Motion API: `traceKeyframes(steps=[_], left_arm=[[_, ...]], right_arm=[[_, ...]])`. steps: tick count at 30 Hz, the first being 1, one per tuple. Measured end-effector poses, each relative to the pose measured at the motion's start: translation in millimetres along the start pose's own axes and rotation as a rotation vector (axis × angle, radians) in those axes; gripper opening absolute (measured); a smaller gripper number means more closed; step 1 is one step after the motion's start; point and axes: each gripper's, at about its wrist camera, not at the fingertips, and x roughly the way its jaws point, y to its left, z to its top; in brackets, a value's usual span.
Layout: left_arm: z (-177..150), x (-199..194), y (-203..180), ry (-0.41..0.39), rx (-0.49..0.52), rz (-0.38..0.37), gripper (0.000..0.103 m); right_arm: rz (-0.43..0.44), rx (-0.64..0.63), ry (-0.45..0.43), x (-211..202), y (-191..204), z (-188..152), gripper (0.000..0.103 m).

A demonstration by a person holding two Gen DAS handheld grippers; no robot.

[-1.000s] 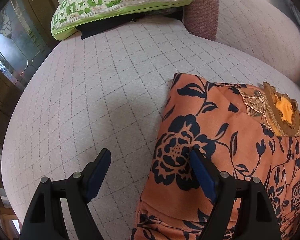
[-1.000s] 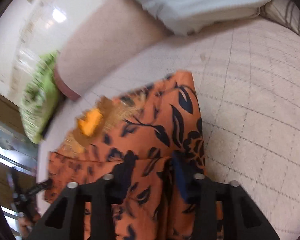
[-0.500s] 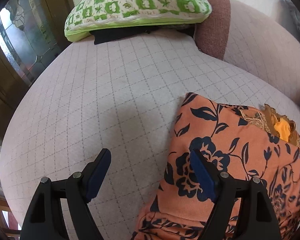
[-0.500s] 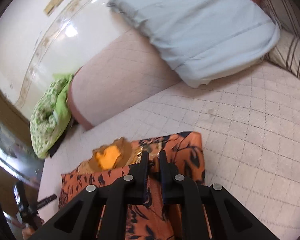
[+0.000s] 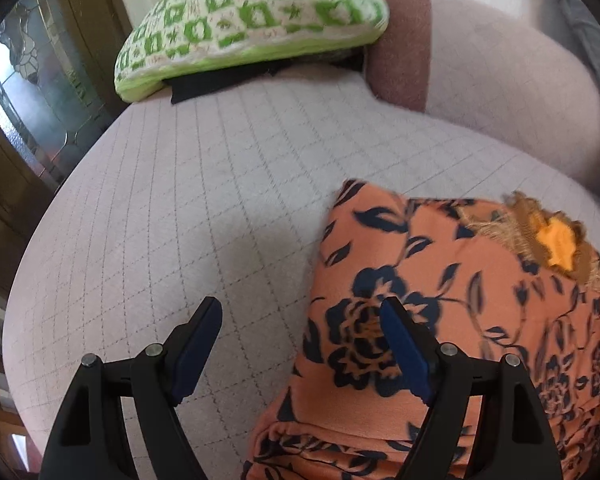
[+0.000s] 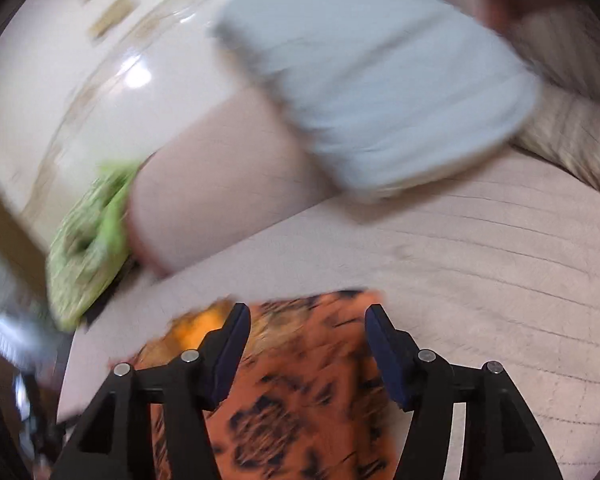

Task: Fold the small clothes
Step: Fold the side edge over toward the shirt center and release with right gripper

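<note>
An orange garment with a dark blue flower print (image 5: 452,300) lies folded on the quilted sofa seat (image 5: 204,208), its brown and yellow embroidered neck patch (image 5: 552,240) facing up. My left gripper (image 5: 300,320) hovers open over the garment's left edge, nothing between its fingers. In the blurred right wrist view, my right gripper (image 6: 306,316) is above the same garment (image 6: 292,392). Its jaws are opening and stand apart over the cloth without pressing on it.
A green and white patterned cushion (image 5: 252,20) lies at the far end of the seat over a black cloth (image 5: 224,84). A pale blue pillow (image 6: 380,80) rests on the sofa back beside a striped cushion (image 6: 572,136). A glass-paned wooden door (image 5: 24,92) stands at left.
My right gripper shut on the garment, lifted away and has now opened, leaving the cloth on the seat. The left gripper stayed open and drifted slightly, the view tilting up.
</note>
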Motion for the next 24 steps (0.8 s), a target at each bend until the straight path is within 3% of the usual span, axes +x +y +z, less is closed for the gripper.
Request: traceKeyframes(steps=[4, 6, 8, 10, 16, 19, 21, 24], left_arm=[[-5.8, -13.0, -19.4, -0.029, 0.074, -0.041, 0.083], [-12.6, -6.5, -29.4, 0.0, 0.117, -0.05, 0.087], [-22.0, 10.1, -37.3, 0.063, 0.164, -0.015, 0.088], [-30.8, 25.2, -39.0, 0.111, 0.179, 0.012, 0.089], [-27.0, 6.3, -28.6, 0.075, 0.153, 0.002, 0.09], [-35.2, -12.7, -29.6, 0.062, 0.154, -0.04, 0.09], [-46.8, -31.9, -31.9, 0.027, 0.17, -0.057, 0.09], [-73.6, -72.4, -29.7, -0.069, 0.189, -0.061, 0.09]], right_arm=[[-0.01, -0.166, 0.146, 21.5, 42.6, -33.0, 0.037], [-0.058, -0.176, 0.22, 42.2, 41.7, -47.2, 0.036], [-0.135, -0.137, 0.35, 74.5, 23.0, -60.9, 0.034], [-0.098, -0.112, 0.323, 69.5, 16.2, -60.1, 0.033], [-0.053, -0.136, 0.289, 36.1, 32.6, -55.9, 0.035], [-0.018, -0.112, 0.29, 20.6, 35.4, -66.8, 0.035], [-0.004, -0.12, 0.27, 3.8, 41.2, -72.0, 0.035], [0.036, -0.155, 0.155, -45.0, 58.8, -69.6, 0.035]])
